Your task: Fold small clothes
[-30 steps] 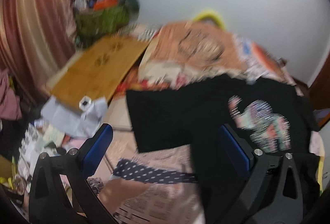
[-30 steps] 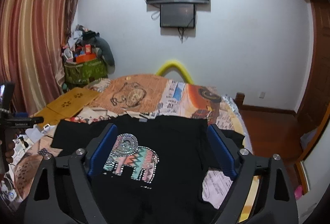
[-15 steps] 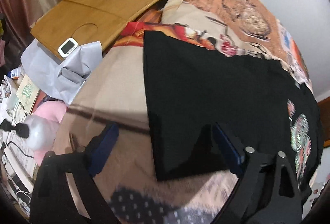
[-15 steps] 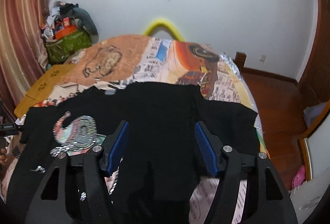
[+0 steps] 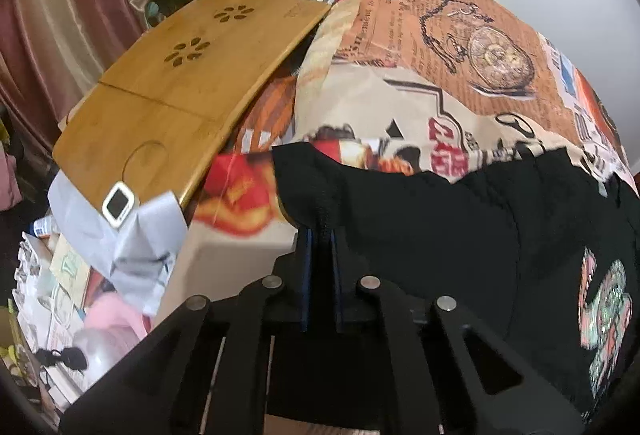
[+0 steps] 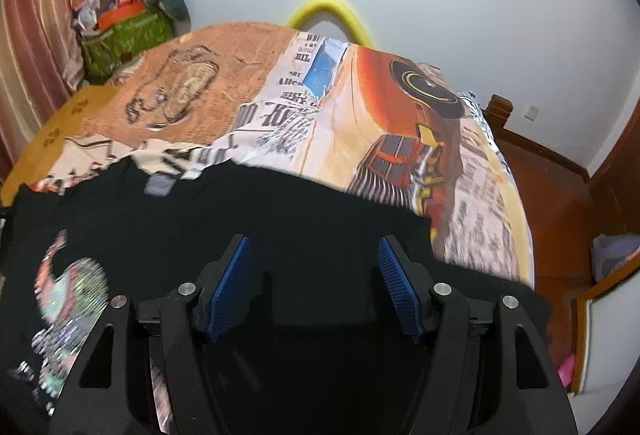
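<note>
Shirt (image 5: 440,235): black, elephant print, spread on bed (image 5: 400,107); sleeve now pinched by closing left gripper (image 5: 320,231), earlier wide; right gripper (image 6: 316,267) open above.

left claw (image 5: 320,235): black frame, blue pads | right claw (image 6: 314,275): same, silver screws

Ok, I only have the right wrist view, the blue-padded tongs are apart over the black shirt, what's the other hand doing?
Observer: The left tongs are closing, with the black elephant-print T-shirt pinched at its sleeve edge.
Operator: Anything beside that sleeve?
Observer: A crumpled white sheet of paper, with a small white timer on it.
Operator: And beyond the paper?
Observer: A bamboo lap tray with flower-shaped cutouts.
</note>
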`<action>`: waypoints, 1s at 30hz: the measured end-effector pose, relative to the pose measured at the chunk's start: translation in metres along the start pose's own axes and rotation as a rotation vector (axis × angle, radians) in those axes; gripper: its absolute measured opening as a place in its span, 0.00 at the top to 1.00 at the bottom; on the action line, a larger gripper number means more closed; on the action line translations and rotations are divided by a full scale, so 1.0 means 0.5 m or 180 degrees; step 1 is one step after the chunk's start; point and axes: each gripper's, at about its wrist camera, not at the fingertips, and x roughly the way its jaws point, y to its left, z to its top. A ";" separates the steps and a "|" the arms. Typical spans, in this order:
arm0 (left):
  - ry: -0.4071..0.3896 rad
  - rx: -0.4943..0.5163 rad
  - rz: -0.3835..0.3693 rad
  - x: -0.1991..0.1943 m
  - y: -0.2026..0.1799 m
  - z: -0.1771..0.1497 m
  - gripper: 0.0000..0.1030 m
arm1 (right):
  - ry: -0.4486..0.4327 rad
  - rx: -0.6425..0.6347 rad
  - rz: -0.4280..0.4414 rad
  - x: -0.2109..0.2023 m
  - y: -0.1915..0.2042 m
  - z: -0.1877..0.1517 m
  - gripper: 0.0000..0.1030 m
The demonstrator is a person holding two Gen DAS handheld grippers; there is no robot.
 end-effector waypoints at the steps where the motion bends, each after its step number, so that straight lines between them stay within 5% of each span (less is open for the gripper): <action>1: 0.0009 -0.0003 0.0009 0.005 -0.002 0.006 0.92 | 0.0015 -0.0015 -0.0002 0.016 -0.002 0.012 0.39; 8: 0.0011 0.0184 0.0319 0.048 -0.036 0.064 0.92 | 0.0296 -0.0395 -0.0153 0.133 0.031 0.052 0.35; 10: 0.0025 0.0167 0.0375 0.059 -0.041 0.085 0.92 | 0.0255 -0.0542 -0.0195 0.140 0.047 0.052 0.44; 12: 0.0008 0.0134 0.0466 0.065 -0.047 0.106 0.97 | 0.0220 -0.0615 -0.0210 0.140 0.051 0.058 0.70; 16: -0.0145 0.0174 0.0708 0.052 -0.046 0.135 1.00 | 0.0207 -0.0640 -0.0249 0.138 0.050 0.074 0.89; 25: 0.0042 0.0119 0.0196 -0.026 -0.002 0.070 0.93 | 0.0219 -0.0137 -0.0426 0.142 0.010 0.086 0.89; 28: 0.0114 0.0149 0.0078 -0.049 -0.003 0.031 0.74 | 0.0233 -0.0205 -0.0506 0.111 0.019 0.076 0.81; 30: 0.0155 0.0153 -0.0043 -0.064 -0.001 -0.002 0.56 | 0.0197 -0.0222 -0.0391 0.083 0.024 0.064 0.66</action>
